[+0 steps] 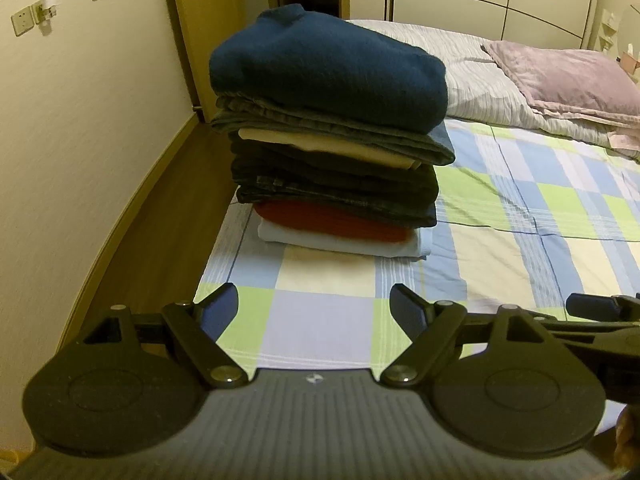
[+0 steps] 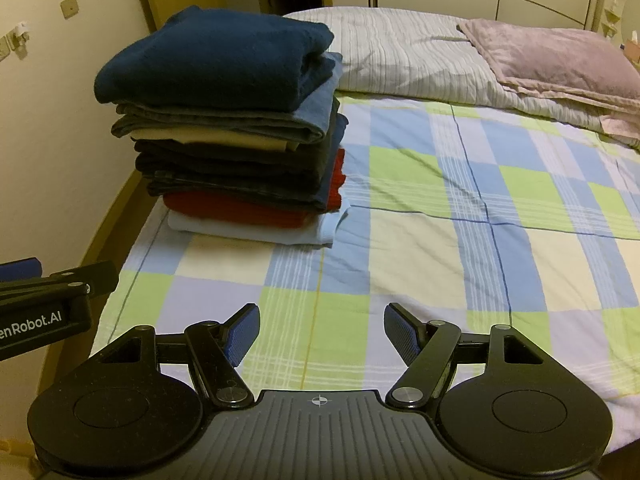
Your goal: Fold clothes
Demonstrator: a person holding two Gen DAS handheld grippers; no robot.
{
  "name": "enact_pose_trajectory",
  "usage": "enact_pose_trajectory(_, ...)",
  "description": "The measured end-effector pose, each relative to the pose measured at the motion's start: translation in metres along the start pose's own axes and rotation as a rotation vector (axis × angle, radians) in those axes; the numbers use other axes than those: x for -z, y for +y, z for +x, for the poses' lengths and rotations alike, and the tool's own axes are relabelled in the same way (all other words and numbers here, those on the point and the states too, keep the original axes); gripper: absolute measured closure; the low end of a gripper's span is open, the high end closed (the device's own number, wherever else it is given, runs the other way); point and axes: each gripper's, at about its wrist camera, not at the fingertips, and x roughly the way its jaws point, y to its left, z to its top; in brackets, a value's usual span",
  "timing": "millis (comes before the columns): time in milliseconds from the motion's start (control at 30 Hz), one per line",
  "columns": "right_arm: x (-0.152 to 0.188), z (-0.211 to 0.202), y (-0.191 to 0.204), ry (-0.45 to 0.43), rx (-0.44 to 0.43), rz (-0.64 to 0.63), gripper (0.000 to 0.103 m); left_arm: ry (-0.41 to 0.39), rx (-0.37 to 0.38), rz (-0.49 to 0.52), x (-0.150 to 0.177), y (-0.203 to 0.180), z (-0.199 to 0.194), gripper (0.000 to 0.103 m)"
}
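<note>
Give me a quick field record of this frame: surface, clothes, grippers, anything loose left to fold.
surface: bed with checked sheet
stack: folded clothes, near the bed's left edge
top item: dark blue sweater
bottom item: pale blue garment, red one above it
left gripper: open, holding nothing
right gripper: open, holding nothing
loose clothes: none in view
other: pink pillow at the head of the bed

Navy sweater (image 2: 216, 56) topping stack; red garment (image 2: 240, 210) over pale blue one (image 2: 256, 232). Bedsheet (image 2: 440, 200) showing green, blue, cream checks. Far right pillow (image 2: 552, 56) mauve.
</note>
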Motion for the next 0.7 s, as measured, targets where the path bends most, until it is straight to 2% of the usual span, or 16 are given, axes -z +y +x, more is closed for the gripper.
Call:
enact_pose_trajectory(433, -0.001, 0.006, 0.009, -0.001, 0.001, -0.006, 0.031, -0.011, 0.0, -0.003, -0.001, 0.01, 0.007, 0.022)
enact_pose_trajectory(700, -0.008, -0.004, 0.014, 0.003, 0.006, -0.001, 0.031, -0.024, -0.003, -0.006, -0.007, 0.016, -0.004, 0.022)
